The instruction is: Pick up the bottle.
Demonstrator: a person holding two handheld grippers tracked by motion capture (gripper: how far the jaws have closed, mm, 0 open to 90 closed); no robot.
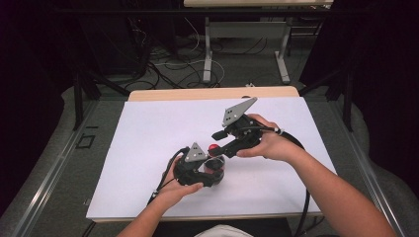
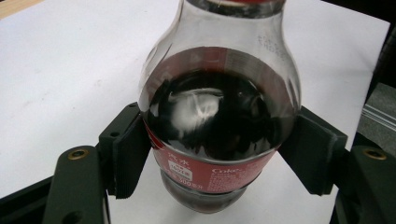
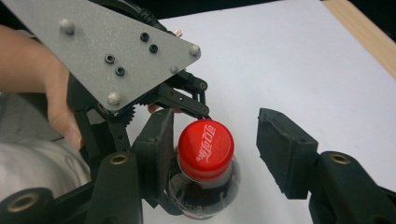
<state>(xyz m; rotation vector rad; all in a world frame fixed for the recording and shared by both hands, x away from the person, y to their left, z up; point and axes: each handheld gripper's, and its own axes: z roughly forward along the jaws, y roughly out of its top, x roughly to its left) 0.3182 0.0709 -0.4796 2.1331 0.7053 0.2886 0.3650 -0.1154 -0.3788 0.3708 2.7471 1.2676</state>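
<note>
A white sheet (image 1: 148,143) covers the table, and a strip of bare wood (image 1: 207,93) shows along its far edge; past it the floor is dark, with table legs and loose cables (image 1: 173,64). Near the middle of the sheet stands a small clear bottle (image 2: 219,116) with dark cola in it. The drink comes up to about the bottle's shoulder, and the neck above it is clear. A red label (image 2: 210,170) goes around the lower part, and a red cap (image 3: 205,143) sits on top. The left gripper (image 2: 219,158) has its two black jaws pressed on both sides of the bottle at the label, so it grips the bottle. The person's left hand (image 1: 180,190) comes in from the near edge and holds that gripper low over the sheet. The right gripper (image 3: 215,144) is up at the cap with its jaws wide apart. One jaw is just beside the cap and the other is well clear of it, so it holds nothing. The right hand (image 1: 269,144) reaches in from the right and tilts that gripper down toward the bottle
</note>
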